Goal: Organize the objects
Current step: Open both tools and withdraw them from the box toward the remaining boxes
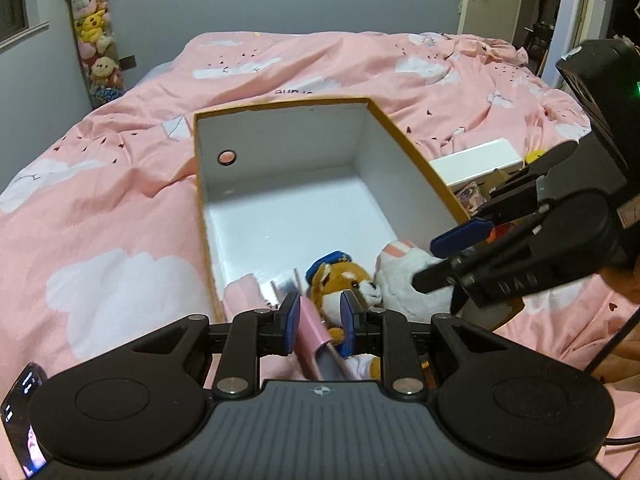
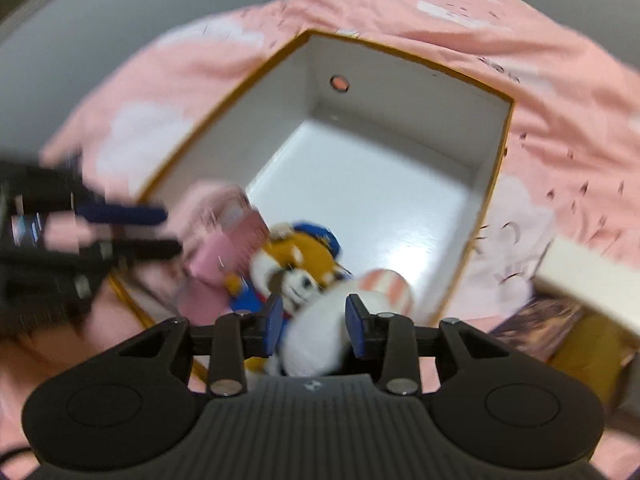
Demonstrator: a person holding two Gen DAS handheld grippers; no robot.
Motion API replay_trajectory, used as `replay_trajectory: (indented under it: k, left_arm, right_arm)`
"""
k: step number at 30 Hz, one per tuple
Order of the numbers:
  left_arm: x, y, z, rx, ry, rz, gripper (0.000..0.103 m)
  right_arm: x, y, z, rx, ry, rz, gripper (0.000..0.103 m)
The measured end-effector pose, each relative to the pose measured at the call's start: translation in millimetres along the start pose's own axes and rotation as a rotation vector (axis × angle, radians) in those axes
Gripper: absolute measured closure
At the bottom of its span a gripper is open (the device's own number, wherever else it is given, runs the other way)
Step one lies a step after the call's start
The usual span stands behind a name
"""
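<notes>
On the pink cloud-print duvet (image 1: 120, 208) stands an open box (image 1: 280, 140) with white inner walls and an orange rim, its far end toward twelve o'clock in the left wrist view and most of its floor bare. At about nine o'clock on its left wall is a small round hole (image 1: 226, 157). At six o'clock, the left gripper (image 1: 320, 322) has its blue-padded jaws drawn close together, clamped on the pink box (image 1: 312, 330), a slim carton held at the near end of the open box. Just to its right, at the box's near end, lies the fox plush (image 1: 340, 280) in orange and white with a blue cap, touching the white plush (image 1: 404, 276) beside it toward three o'clock. The right gripper (image 2: 314, 326) has the white plush between its jaws, which stand somewhat apart; whether the pads press on it cannot be told through the blur. Beyond the box's right wall, near three o'clock, sits a white carton (image 1: 476, 162).
</notes>
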State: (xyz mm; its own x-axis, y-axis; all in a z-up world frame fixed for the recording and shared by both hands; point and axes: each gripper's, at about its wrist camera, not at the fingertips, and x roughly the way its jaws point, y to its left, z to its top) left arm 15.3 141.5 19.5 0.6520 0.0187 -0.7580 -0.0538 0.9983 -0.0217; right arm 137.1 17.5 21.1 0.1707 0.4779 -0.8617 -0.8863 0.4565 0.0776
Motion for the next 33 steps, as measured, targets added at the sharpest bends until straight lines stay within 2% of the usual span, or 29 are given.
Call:
replay_trajectory:
  k: [3,7,13,16,19,20,21,24,30,33]
  left_arm:
    - [1.6,-5.4,1.6,0.013,-0.003,-0.016,0.076]
    - [7.4,-14.2,3.9,0.044,-0.009,-0.033,0.076]
    - [13.7,-16.4,4.6,0.040,-0.001,-0.037,0.076]
    - [14.7,-15.9,3.2,0.038,0.004,-0.044,0.076]
    - [17.2,-15.7,2.3,0.034,0.009,-0.055,0.076]
    - [18.4,-15.5,2.0,0.033,0.012,-0.061,0.076]
    - [19.7,-15.6,1.7,0.032,0.016,-0.065,0.076]
    - [22.8,-16.9,1.2,0.030,0.021,-0.075,0.076]
    - [27.2,-20.4,0.3,0.034,0.027,-0.090,0.076]
    - [29.8,-19.4,-0.2,0.020,0.029,-0.092,0.076]
  right_arm:
    - [0.1,2.7,-3.2,-0.124,0.068,-0.028,0.058]
    - [5.3,5.7,0.1,-0.233,0.151,-0.053,0.057]
    - [20.5,10.5,7.4,-0.398,0.286,-0.035,0.056]
    - [29.7,15.5,9.9,-0.472,0.347,-0.033,0.063]
    - [31.6,16.7,12.0,-0.504,0.383,-0.012,0.078]
    - [29.6,18.3,12.6,-0.524,0.382,-0.013,0.088]
    - [26.4,20.2,13.7,-0.547,0.382,-0.019,0.093]
    - [15.1,23.1,19.3,-0.600,0.389,-0.037,0.095]
    - [-2.3,28.9,33.7,-0.663,0.447,-0.017,0.095]
    - [-1.8,31.8,40.3,-0.633,0.463,0.010,0.095]
